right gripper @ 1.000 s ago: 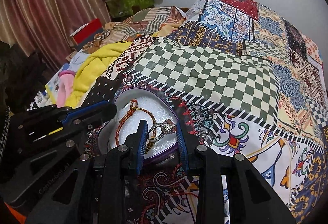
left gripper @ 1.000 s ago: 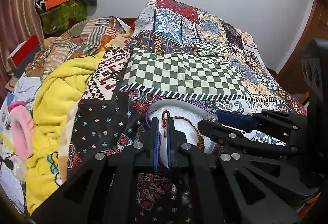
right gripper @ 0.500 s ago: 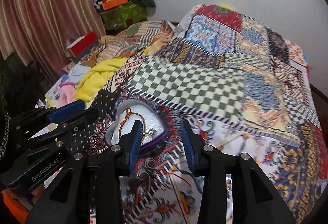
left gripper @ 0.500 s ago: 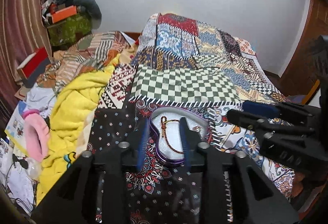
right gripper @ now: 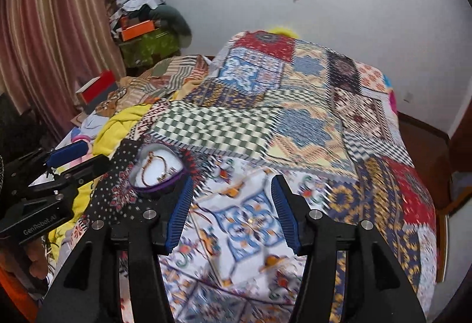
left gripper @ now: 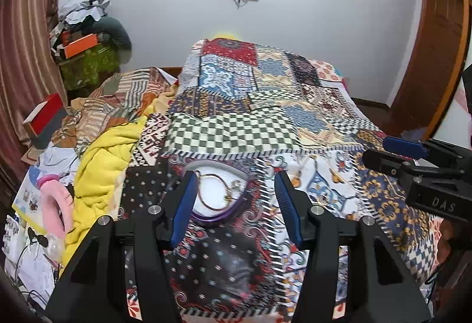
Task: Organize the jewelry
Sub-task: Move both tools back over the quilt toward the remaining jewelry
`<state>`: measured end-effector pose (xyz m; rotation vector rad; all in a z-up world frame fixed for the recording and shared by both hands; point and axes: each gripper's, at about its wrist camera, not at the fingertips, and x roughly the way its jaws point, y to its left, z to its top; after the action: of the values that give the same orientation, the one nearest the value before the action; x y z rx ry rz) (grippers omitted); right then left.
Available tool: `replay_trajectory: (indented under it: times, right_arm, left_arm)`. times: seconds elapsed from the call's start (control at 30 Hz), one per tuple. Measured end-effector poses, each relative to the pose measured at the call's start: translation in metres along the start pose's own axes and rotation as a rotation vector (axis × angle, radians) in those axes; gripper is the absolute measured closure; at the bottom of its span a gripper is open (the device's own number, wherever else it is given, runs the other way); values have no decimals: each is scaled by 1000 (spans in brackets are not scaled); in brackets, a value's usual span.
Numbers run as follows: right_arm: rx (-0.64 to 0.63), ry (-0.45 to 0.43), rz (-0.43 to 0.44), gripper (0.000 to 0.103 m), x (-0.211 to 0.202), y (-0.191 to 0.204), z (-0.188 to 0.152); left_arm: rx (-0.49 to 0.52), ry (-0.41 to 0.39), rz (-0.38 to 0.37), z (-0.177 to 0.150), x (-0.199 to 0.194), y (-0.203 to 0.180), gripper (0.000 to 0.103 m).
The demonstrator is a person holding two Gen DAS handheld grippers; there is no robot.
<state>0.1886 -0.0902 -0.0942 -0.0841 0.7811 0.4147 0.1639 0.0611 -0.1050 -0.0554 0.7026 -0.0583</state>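
Both hand-held grippers, left and right, spread apart and empty above box; soft bed could tip it, spilling bracelet.

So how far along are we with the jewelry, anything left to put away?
Done, it seems: a red cord bracelet and a silver piece lie inside the heart-shaped tin on the bedspread. In hand: nothing; the left tongs and right tongs are both open and empty. Left: no loose jewelry or lid shows, so possibly only closing the tin.
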Motion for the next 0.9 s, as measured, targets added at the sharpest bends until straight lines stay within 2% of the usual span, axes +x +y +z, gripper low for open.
replay_trajectory:
  times: [0.23,0.47,0.67,0.9]
  right_arm:
    - [48,7,-56,52,-18,-32,-20]
    - [86,58,-108,52,-21,-61,-46]
    - [113,118,-114,52,-12,-75,-67]
    - [129,173,-78,52,4,-75,-85]
  left_arm:
    - [36,38,-32,-12,0,-24,46]
    - [47,104,-66,-28,11,-40,46]
    - [45,167,-93,-45,26,-49,46]
    - [38,259,-132,-64,53,-57,46]
